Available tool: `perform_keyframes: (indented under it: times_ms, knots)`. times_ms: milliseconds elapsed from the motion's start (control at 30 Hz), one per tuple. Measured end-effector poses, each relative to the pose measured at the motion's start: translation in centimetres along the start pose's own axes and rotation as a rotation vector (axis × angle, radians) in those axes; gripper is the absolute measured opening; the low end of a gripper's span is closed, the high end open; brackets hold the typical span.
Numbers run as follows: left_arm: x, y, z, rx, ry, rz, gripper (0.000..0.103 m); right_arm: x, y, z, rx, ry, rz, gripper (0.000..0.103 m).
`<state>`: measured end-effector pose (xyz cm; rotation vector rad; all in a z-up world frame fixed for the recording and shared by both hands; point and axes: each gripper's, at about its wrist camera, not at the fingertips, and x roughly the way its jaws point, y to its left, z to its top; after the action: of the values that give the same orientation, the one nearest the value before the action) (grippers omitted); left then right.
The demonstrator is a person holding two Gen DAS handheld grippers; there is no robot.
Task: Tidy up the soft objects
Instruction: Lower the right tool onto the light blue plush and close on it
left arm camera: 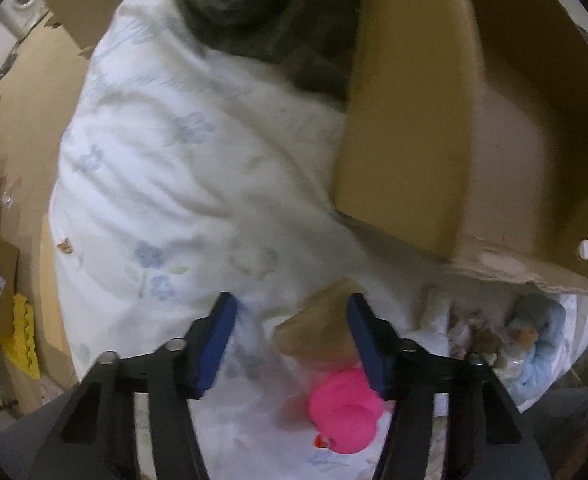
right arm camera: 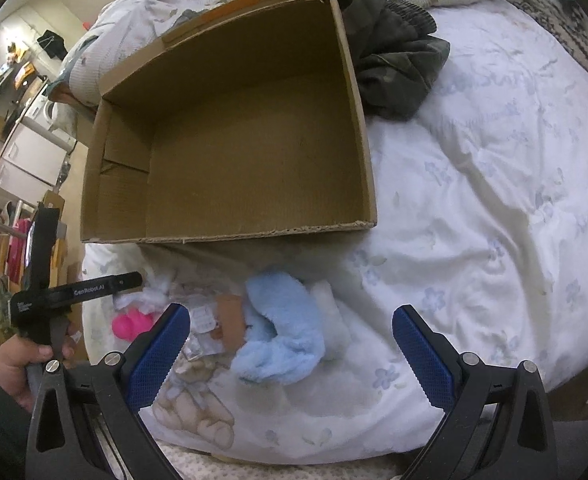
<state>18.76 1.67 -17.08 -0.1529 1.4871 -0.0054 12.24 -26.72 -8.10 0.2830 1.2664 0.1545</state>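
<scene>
Spread over the floral bedsheet (right arm camera: pixel 474 184), my soft toys wait unpacked: cardboard box (right arm camera: pixel 254 128) at twelve o'clock empty, pink plush (left arm camera: pixel 344 412) between my left gripper (left arm camera: pixel 292 344) jaws, ungripped, blue plush (right arm camera: pixel 282 328) before the released right gripper (right arm camera: pixel 292 354).

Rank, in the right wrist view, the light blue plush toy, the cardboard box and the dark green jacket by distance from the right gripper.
From the right gripper:
1. Light blue plush toy, between the open jaws, on the bedding.
2. Cardboard box, open and empty, just beyond the toy.
3. Dark green jacket, bunched past the box's far right corner.
</scene>
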Motion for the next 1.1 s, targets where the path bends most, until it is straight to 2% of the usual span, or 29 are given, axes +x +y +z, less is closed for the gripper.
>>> perform_keyframes:
  times_ms: [167, 233, 333, 400, 433, 500, 667, 700, 733, 767, 800, 900, 967, 1033, 1100]
  knots:
    - [0.5, -1.8, -0.8, 0.033, 0.006, -0.022, 0.024, 0.8, 0.2, 0.4, 0.002, 0.015, 0.001, 0.103]
    - [0.0, -1.9, -1.1, 0.022, 0.007, -0.057, 0.007, 1.2, 0.0, 0.4, 0.012, 0.029, 0.011, 0.103]
    - [-1.4, -1.5, -1.9, 0.006, -0.008, -0.083, 0.006, 2.2, -0.7, 0.4, 0.035, 0.071, 0.007, 0.102]
    - [-2.3, -1.4, -2.5, 0.005, -0.034, -0.076, 0.006, 3.2, -1.5, 0.2, 0.070, 0.119, 0.016, 0.087]
    - [-2.7, -1.3, -2.8, 0.003, -0.045, -0.074, 0.006, 3.8, -2.0, 0.1, 0.095, 0.149, 0.023, 0.085]
    - [-4.1, -1.1, -3.3, -0.004, -0.080, -0.056, 0.006, 4.9, -2.6, -0.2, 0.137, 0.194, 0.031, 0.074]
    - [-6.7, -1.2, -4.6, -0.005, -0.166, -0.032, 0.006, 6.4, -1.9, -0.2, 0.118, 0.212, 0.016, 0.073]
    - [-7.0, -1.2, -4.0, -0.003, -0.169, -0.034, 0.006, 6.9, -1.5, -0.2, 0.104, 0.216, 0.003, 0.071]
    - [-7.4, -1.0, -3.9, 0.001, -0.170, -0.037, 0.006, 7.5, -1.1, -0.3, 0.085, 0.223, -0.019, 0.064]
    - [-8.0, -0.7, -3.8, 0.002, -0.171, -0.040, 0.006, 8.0, -0.8, -0.4, 0.067, 0.232, -0.034, 0.039]
    - [-8.3, -1.3, -4.1, 0.000, -0.170, -0.027, 0.006, 8.2, -0.7, -0.6, 0.058, 0.239, -0.035, 0.034]
    - [-9.0, -2.3, -4.9, 0.010, -0.179, -0.006, 0.006, 7.1, -0.8, -0.8, 0.056, 0.204, -0.029, 0.029]
    - [-10.3, -1.2, -5.3, 0.016, -0.187, -0.001, 0.006, 5.3, -1.0, -1.1, 0.058, 0.151, -0.016, 0.029]
    - [-10.0, 1.2, -4.5, 0.007, -0.184, -0.008, 0.006, 3.2, -1.6, -1.6, 0.072, 0.100, -0.001, 0.029]
    - [-9.8, 1.5, -4.2, 0.006, -0.191, -0.006, 0.006, 1.4, -1.8, -1.9, 0.092, 0.058, 0.029, 0.029]
